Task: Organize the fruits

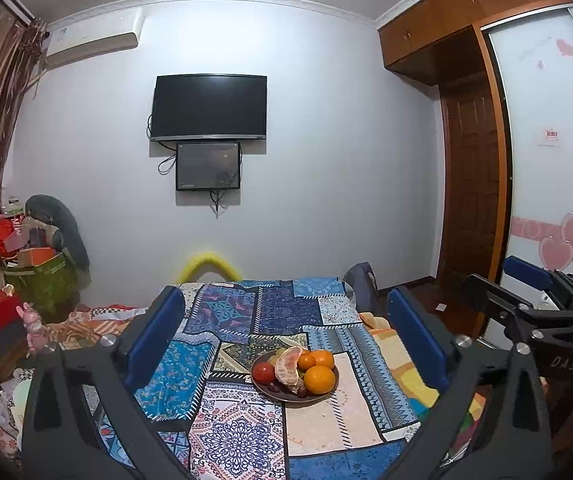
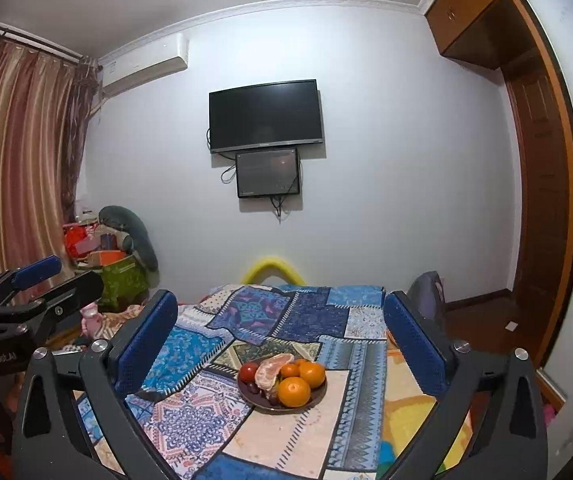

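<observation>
— So, both claws hang wide apart and empty: the left gripper and the right gripper frame the plate without touching it.

— And the fruit?

— All heaped on that plate, which sits on the patchwork cloth. At its near rim, the big orange: firm and round, likely to roll, so I'd pinch it across its middle. Beside it, the peeled citrus looks soft and would bruise; take it gently by its ends. The tomato at the plate's left looks smooth, probably slippery.

— Anything blocking?

— Nothing nearer than the plate. Beyond it stands a yellow hoop, farther still the television.
</observation>
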{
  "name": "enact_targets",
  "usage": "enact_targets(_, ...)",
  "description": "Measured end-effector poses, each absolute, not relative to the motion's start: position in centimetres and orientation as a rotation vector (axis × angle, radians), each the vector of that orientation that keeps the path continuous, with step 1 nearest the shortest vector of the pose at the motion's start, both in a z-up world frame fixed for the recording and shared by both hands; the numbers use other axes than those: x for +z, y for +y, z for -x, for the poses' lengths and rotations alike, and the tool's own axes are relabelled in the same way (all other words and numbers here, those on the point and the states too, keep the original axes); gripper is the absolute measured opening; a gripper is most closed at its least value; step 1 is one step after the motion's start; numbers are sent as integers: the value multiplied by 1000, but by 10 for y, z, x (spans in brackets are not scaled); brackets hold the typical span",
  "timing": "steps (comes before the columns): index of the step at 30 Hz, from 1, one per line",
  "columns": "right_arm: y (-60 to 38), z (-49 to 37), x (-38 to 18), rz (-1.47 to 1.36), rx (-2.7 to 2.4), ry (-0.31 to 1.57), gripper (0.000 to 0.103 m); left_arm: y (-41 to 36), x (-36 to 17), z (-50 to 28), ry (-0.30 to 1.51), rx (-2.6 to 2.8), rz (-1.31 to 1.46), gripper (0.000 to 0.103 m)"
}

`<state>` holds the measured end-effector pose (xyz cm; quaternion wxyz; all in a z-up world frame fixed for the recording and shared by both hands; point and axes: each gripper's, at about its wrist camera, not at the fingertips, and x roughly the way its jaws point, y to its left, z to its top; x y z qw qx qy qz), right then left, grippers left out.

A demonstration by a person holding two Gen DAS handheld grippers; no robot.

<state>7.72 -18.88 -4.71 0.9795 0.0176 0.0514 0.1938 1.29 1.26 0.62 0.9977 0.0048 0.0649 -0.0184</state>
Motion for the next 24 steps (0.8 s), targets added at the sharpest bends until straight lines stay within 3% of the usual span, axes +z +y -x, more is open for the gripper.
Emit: enact_targets(24, -195, -72, -49, -28, 389, 106, 103, 10, 5, -16, 140, -50, -7, 103)
